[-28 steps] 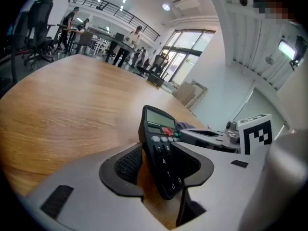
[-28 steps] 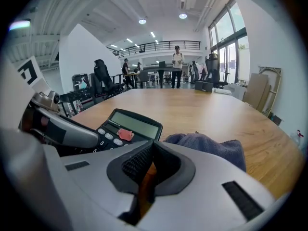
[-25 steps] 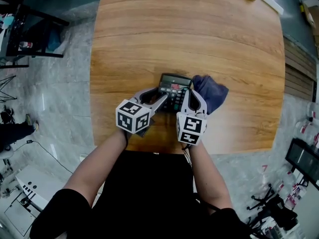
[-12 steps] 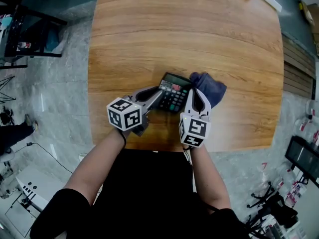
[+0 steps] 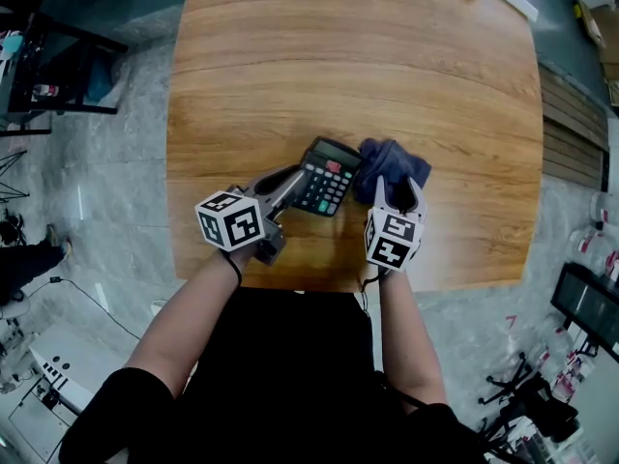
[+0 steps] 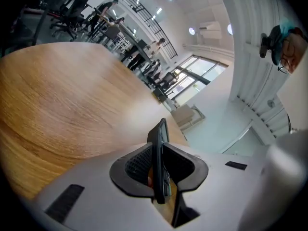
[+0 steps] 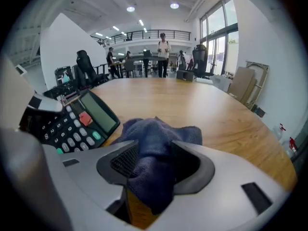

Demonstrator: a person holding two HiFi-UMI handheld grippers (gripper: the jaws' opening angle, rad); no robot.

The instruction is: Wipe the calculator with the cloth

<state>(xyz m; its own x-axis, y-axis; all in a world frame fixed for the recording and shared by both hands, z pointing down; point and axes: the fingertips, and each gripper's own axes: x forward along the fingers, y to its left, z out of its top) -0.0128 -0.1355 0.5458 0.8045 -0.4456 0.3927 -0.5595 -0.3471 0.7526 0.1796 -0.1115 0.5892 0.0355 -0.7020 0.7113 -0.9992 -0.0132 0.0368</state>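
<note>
Head view: the right gripper [image 5: 397,189] had slid sideways off the calculator [image 5: 324,177] to the cloth [image 5: 392,159], which lay bunched at its tips on the table [image 5: 358,56]. The left gripper [image 5: 293,184] had stayed at the calculator's near corner.

Left gripper view: its jaws were closing, and the calculator's thin edge stood pinched between the pads.

Right gripper view: the jaws, shut a moment before, were opening wide. The cloth sat between them, not yet squeezed, and the calculator lay just to their left.

Wiping looked not yet begun: the calculator was being steadied and the cloth was about to be taken.
</note>
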